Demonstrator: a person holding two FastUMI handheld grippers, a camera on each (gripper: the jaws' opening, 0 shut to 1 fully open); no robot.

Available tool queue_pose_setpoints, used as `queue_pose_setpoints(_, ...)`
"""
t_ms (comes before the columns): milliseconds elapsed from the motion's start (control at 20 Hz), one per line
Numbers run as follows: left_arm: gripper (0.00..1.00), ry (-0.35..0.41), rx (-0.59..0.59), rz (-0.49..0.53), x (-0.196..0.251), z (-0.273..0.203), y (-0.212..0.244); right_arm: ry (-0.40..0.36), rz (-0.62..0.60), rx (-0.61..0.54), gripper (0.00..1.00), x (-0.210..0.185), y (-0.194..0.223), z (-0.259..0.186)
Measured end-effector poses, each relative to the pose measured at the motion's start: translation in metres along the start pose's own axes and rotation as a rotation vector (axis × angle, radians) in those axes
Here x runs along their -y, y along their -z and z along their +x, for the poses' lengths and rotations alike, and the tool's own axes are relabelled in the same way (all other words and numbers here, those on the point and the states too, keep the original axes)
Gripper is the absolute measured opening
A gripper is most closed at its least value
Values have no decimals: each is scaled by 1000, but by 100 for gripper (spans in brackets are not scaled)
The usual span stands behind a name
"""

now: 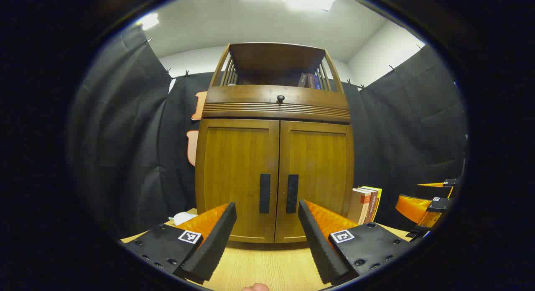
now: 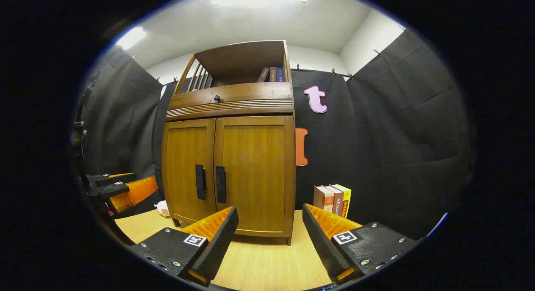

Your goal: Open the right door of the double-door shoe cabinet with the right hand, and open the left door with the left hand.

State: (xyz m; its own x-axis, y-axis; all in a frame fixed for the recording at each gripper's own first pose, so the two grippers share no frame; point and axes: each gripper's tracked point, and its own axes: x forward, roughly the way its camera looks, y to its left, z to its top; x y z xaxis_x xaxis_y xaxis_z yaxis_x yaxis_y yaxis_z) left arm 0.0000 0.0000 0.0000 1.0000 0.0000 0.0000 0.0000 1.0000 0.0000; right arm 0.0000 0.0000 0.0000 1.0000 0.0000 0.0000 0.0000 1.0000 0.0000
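Wooden shoe cabinet [image 1: 273,174], doors shut, holds books [image 1: 309,80] on top.

You have one shoe cabinet [image 1: 273,157] with two doors, each carrying one black handle, and one round knob [image 1: 280,98] above them. Three books [image 2: 333,200] stand on the tabletop [image 2: 267,261], three more on the top shelf [image 2: 271,74].
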Motion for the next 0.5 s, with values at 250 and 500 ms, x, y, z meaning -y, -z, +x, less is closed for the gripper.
queue_pose_setpoints(250, 96, -4, -23, -10, 1, 5, 5, 6, -6, 12, 94, 0, -3, 0)
queue_pose_setpoints(500, 96, -9, -36, -13, 0, 9, 6, 18, -12, 9, 94, -2, -3, -2)
